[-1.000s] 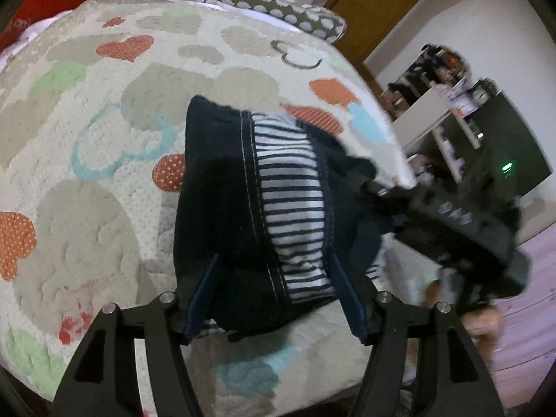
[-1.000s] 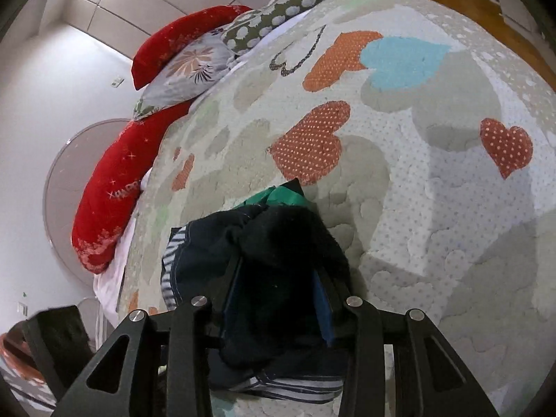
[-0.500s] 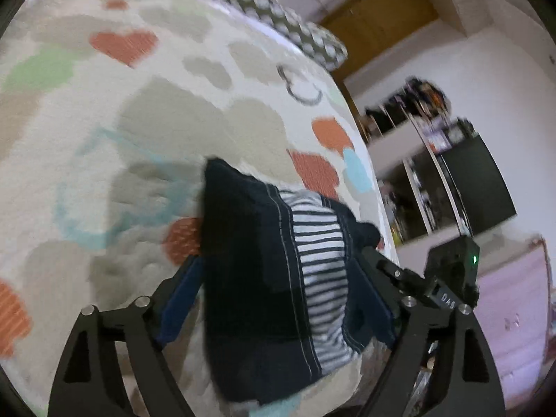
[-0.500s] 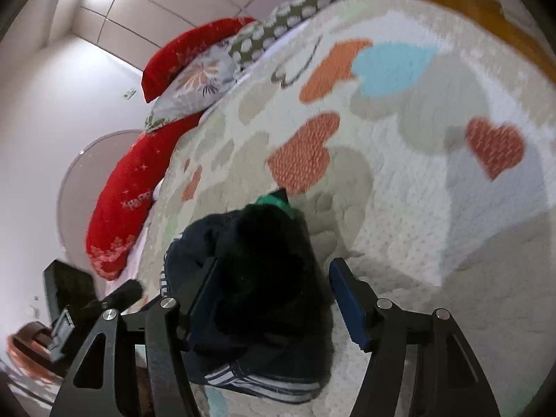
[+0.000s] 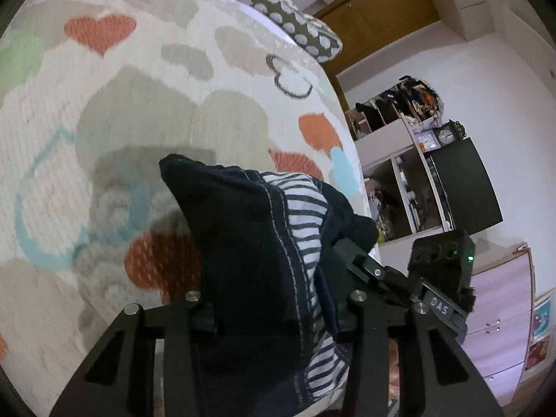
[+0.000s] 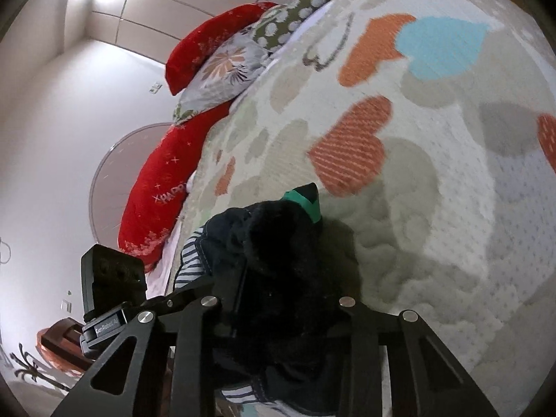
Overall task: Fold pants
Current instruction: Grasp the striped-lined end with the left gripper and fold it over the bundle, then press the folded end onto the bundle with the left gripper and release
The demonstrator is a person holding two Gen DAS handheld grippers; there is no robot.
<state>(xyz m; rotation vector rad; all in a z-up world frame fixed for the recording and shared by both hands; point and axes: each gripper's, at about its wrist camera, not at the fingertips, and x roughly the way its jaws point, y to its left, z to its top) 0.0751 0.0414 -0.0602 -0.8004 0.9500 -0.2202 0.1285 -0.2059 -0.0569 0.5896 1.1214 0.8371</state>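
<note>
The dark navy pants (image 5: 243, 243) with a black-and-white striped lining sit bunched on the heart-patterned quilt (image 5: 139, 104). My left gripper (image 5: 274, 316) is shut on the pants, with the cloth filling the gap between its fingers. In the right wrist view the pants (image 6: 285, 264) show as a dark fuzzy bundle with a green tab. My right gripper (image 6: 278, 305) is shut on that bundle. The right gripper also shows in the left wrist view (image 5: 361, 271), right beside the cloth. The left gripper shows in the right wrist view (image 6: 194, 295).
Red pillows (image 6: 166, 173), a floral pillow (image 6: 222, 73) and a dotted pillow (image 5: 278, 14) lie at the bed's head. Shelves and a black cabinet (image 5: 458, 180) stand beyond the bed's right edge. A pink drawer unit (image 5: 504, 330) stands nearby.
Both grippers have closed on the pants; half a second ago their fingers stood apart around the cloth. The bundle is gathered tighter and both cameras have tilted.
</note>
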